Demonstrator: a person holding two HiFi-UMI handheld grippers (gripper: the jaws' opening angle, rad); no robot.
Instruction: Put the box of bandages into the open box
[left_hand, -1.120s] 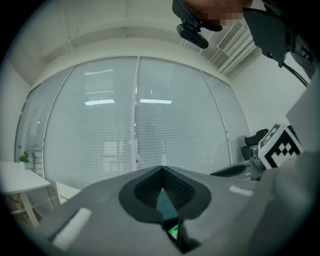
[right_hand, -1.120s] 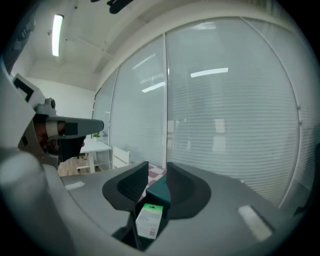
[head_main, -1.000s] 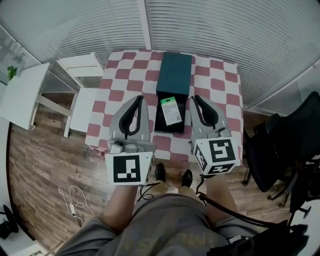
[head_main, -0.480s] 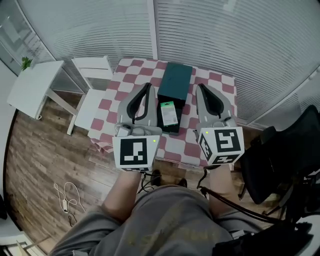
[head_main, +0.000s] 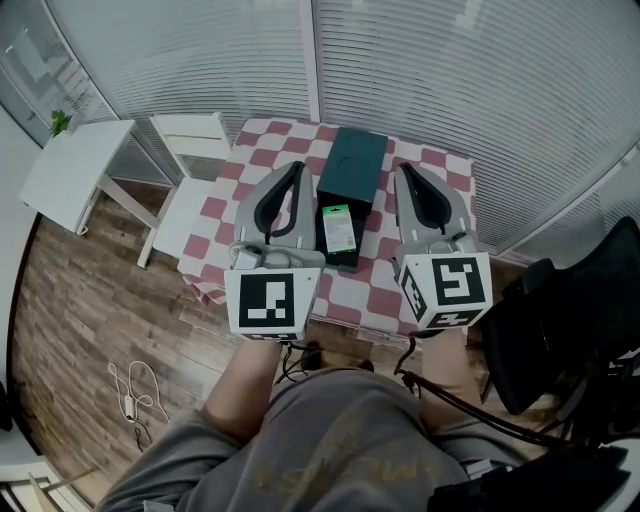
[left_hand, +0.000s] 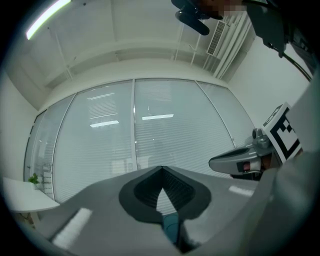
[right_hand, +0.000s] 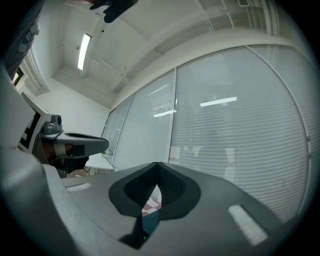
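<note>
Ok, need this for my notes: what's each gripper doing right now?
Left gripper: closed, holding nothing.
Right gripper: closed, holding nothing.

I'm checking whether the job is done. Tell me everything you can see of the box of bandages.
The box of bandages is a small, flat, light-coloured rectangular pack with a green band at its far end; its print is too small to read. It lies flat, lengthwise, inside the dark base of the open box, just in front of the teal lid. Nothing grips it: the left gripper and right gripper flank it in the head view, both shut and empty.
</note>
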